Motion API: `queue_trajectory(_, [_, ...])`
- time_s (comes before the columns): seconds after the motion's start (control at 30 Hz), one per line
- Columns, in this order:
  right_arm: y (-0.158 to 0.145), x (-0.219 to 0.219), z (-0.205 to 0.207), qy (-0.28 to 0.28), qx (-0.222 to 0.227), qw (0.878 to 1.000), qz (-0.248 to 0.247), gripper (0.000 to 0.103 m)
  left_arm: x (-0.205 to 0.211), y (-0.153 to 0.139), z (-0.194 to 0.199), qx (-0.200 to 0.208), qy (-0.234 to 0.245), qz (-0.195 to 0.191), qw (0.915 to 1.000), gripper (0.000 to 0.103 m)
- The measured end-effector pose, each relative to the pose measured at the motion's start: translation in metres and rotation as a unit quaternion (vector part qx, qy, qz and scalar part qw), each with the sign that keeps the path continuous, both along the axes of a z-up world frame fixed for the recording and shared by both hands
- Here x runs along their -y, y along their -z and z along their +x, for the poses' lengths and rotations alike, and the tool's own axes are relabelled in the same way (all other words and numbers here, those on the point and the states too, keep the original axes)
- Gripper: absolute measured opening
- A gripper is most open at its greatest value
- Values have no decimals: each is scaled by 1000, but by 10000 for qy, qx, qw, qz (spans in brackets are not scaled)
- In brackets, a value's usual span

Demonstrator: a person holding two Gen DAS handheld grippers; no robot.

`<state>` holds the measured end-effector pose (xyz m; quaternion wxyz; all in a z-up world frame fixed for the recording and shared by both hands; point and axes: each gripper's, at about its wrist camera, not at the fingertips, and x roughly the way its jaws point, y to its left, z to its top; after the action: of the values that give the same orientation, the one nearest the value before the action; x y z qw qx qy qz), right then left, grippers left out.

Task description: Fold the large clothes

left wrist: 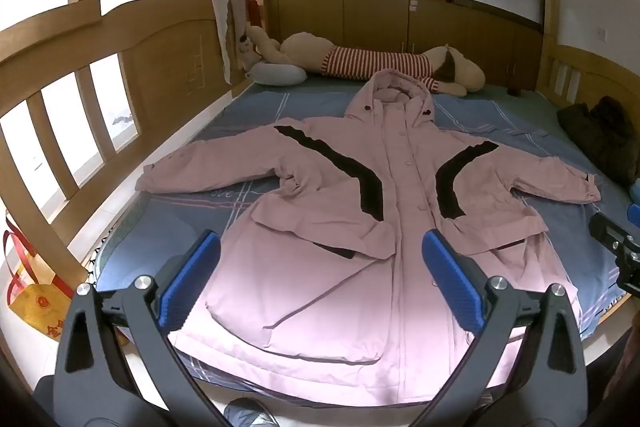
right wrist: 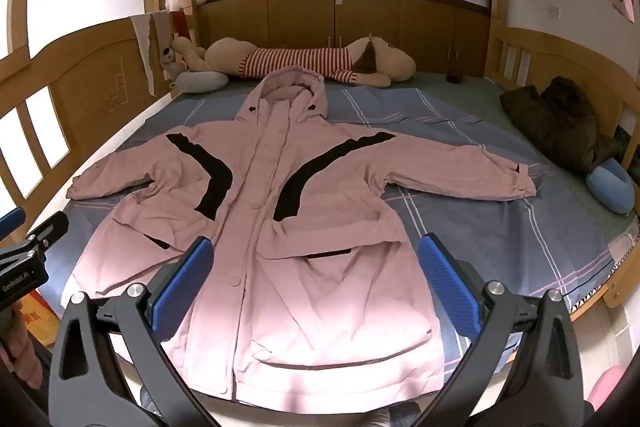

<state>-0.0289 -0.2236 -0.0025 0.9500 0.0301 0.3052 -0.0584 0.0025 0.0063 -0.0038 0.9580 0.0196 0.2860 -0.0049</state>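
A large pink hooded coat (left wrist: 352,227) with black stripes lies spread flat, front up, on the blue checked bedsheet (left wrist: 224,203), both sleeves out to the sides and hood toward the far wall. It also shows in the right wrist view (right wrist: 304,235). My left gripper (left wrist: 320,251) is open and empty, above the coat's lower hem. My right gripper (right wrist: 316,255) is open and empty, also above the lower hem. The right gripper's body shows at the right edge of the left wrist view (left wrist: 616,247); the left gripper's body shows at the left edge of the right wrist view (right wrist: 28,259).
A big plush toy in a striped shirt (left wrist: 360,63) and a grey neck pillow (left wrist: 276,73) lie at the bed's far end. A dark jacket (right wrist: 560,123) and blue pillow (right wrist: 610,185) sit at the right side. Wooden rails (left wrist: 60,131) frame the bed. A bag (left wrist: 32,291) stands on the floor, left.
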Motion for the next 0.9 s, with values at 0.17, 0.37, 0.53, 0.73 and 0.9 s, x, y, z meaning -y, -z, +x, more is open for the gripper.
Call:
queue_trajectory(0.17, [-1, 0, 1, 3, -7, 10000, -7, 102, 0, 1, 0, 4, 15, 4, 10000, 101])
queue_trajectory(0.37, [0, 1, 0, 1, -9, 10000, 9, 102, 1, 2, 0, 3, 15, 2, 10000, 101])
queue_trajectory(0.53, [0, 1, 0, -7, -5, 10000, 15, 102, 1, 2, 1, -15, 14, 1, 10000, 101])
queue_trajectory(0.73, [0, 0, 0, -5, -1, 10000, 2, 102, 1, 2, 1, -5, 17, 5, 10000, 101])
queue_trajectory(0.9, [-1, 1, 1, 5, -19, 10000, 19, 102, 0, 3, 1, -7, 19, -6, 10000, 101])
